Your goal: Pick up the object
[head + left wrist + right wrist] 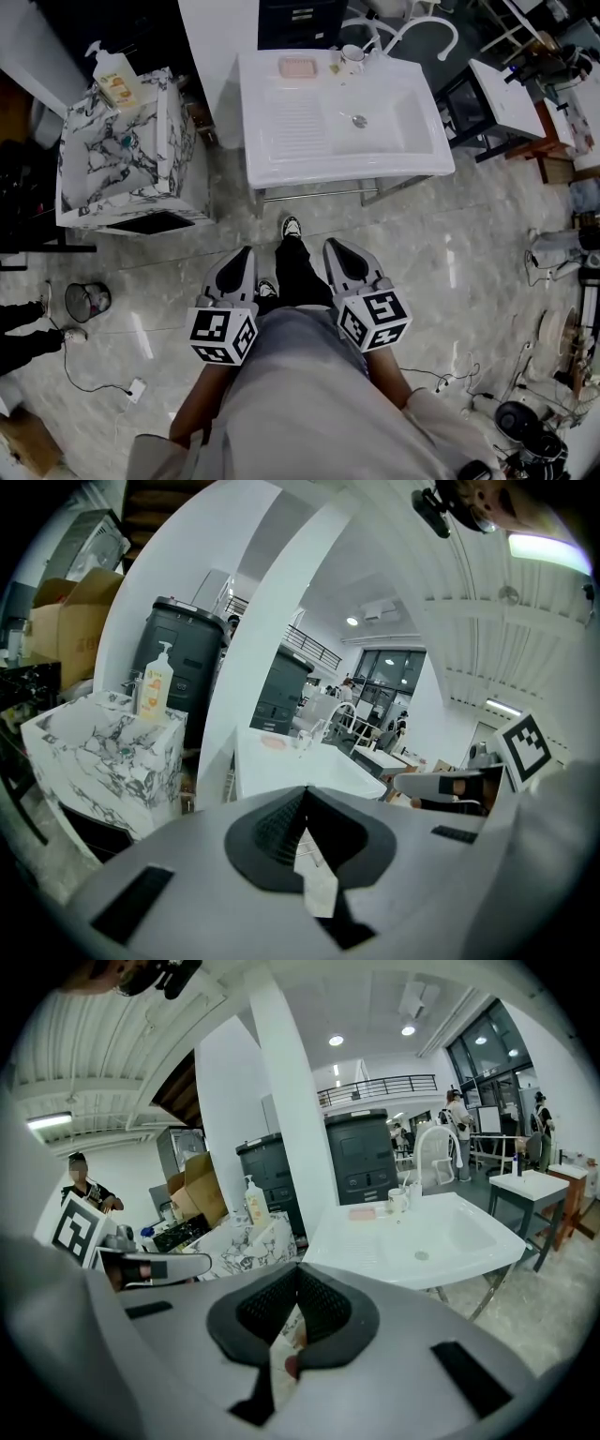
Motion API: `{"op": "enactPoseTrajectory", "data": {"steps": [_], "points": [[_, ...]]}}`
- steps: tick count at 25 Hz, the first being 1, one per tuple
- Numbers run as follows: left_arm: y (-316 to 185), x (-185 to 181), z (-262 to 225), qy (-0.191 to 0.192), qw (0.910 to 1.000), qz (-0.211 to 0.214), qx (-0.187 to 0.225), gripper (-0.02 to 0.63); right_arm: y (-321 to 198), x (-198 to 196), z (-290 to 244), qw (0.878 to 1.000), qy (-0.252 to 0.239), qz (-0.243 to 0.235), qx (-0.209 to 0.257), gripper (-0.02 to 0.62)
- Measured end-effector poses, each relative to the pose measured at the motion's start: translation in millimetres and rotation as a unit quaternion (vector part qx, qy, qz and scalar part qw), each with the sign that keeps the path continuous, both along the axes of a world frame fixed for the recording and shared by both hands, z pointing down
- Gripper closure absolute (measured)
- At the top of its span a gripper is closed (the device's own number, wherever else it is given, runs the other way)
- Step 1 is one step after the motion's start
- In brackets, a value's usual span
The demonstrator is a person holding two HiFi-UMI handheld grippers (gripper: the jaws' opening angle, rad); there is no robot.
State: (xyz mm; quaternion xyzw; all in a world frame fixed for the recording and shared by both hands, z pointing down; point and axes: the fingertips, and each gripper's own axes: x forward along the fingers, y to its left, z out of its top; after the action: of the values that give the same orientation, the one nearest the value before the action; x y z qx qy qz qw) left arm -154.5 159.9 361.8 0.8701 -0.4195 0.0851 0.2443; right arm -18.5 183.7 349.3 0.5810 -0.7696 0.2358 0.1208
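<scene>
**Fig. — Approach stance before the sink; both tools empty**

Shown from the head view, largest item first. The tiled floor takes up most of the frame, and the person is seen standing on it facing the fixtures.

(a) A white sink on metal legs is set straight ahead, well apart from both tools. Its ledge is judged the likeliest spot for the task's thing.

(b) A marbled basin unit is placed to the sink's left, with a narrow gap between them.

(c) The left gripper and right gripper are held side by side at about waist level, pointed fwd. and slightly down. This is judged a carrying pose, as nothing is within reach. In each gripper view the jaws are seen pressed together with nothing between them.

(d) A waste bin is set on the floor at far left and is not involved.

(e) A pump bottle is stood upright on the marbled unit's back corner.

(f) A pink soap dish and a cup are kept on the sink's rear ledge, near the tap.

The task names no specific obj., so which of (e)–(f) is meant cannot be told. The jaws would need to be opened before any grasp.
</scene>
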Motion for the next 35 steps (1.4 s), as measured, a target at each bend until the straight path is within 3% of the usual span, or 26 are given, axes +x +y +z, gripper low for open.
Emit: {"op": "enactPoseTrajectory", "data": {"steps": [12,35], "points": [[-66,12,-3,-0.008,0.9997,-0.018,0.011,0.603,-72,19,-3,1.000,0.000,-0.009,0.015,0.585],[-226,97,-21,-0.025,0.9981,-0.052,0.020,0.603,-249,98,-9,0.997,-0.004,-0.067,0.026,0.584]]}}
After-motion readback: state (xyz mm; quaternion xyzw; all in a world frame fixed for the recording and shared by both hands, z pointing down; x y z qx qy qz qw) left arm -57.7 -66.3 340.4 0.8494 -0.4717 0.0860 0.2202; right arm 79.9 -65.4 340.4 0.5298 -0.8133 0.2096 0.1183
